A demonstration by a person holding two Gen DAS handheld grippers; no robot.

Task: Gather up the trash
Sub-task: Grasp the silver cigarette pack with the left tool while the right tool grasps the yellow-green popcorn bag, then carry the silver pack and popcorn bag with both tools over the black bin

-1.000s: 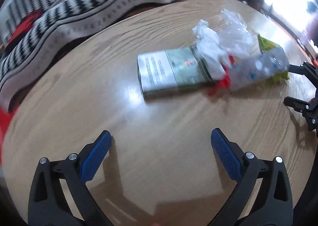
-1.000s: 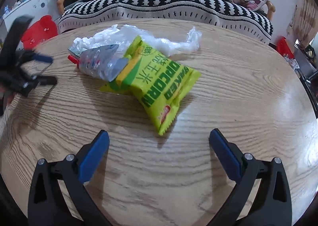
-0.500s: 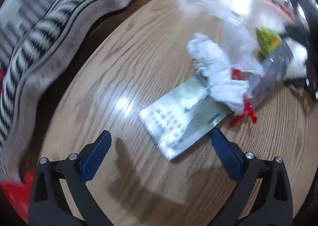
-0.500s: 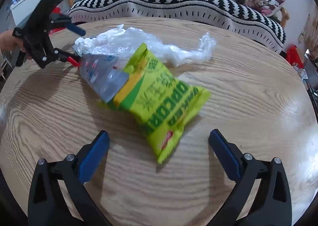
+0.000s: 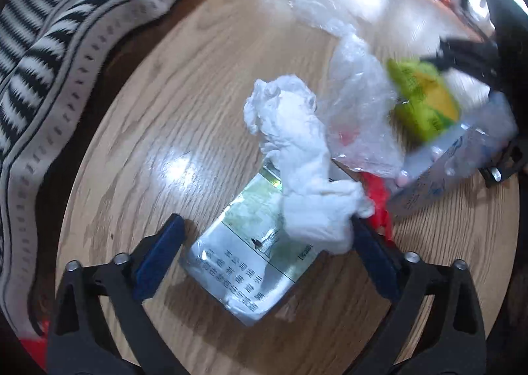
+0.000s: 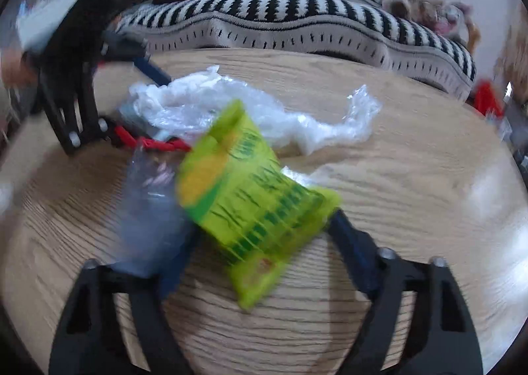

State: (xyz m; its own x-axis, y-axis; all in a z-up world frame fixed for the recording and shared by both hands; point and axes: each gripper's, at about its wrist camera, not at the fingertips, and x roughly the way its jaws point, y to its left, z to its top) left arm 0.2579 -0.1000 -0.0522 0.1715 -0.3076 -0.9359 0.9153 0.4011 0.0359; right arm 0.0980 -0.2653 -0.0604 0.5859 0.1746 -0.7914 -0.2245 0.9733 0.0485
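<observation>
Trash: a small pile sits in the middle of the round wooden tabletop (image 5: 171, 104), all bunched up and touching.
Left job: the left gripper (image 5: 267, 251) points down over the flat silver packet (image 5: 244, 262). Its jaws are closing, with the packet and the end of the white tissue wad (image 5: 297, 157) between them.
Left grip: one blue pad touches the tissue; the other pad is just beside the packet edge and I cannot tell if it presses yet.
Right job: the right gripper (image 6: 260, 243) is closing on the green popcorn bag (image 6: 250, 206). A see-through wrapper (image 6: 148, 210) lies over the left pad.
Right grip: one pad touches the bag's side, but the blur hides if both pads squeeze it.
How to do it well: I think each side should squeeze slowly so the thin stuff does not slip out.
Watch out: the clear plastic bag (image 6: 250, 107) and the red bit (image 6: 155, 144) lie over the other things, so they may drag along or fall off when something lifts.
Good idea: lift one side a little first and see what comes with it.
Keep apart: both grippers work close together in the pile, so move them away from each other, not across.
</observation>
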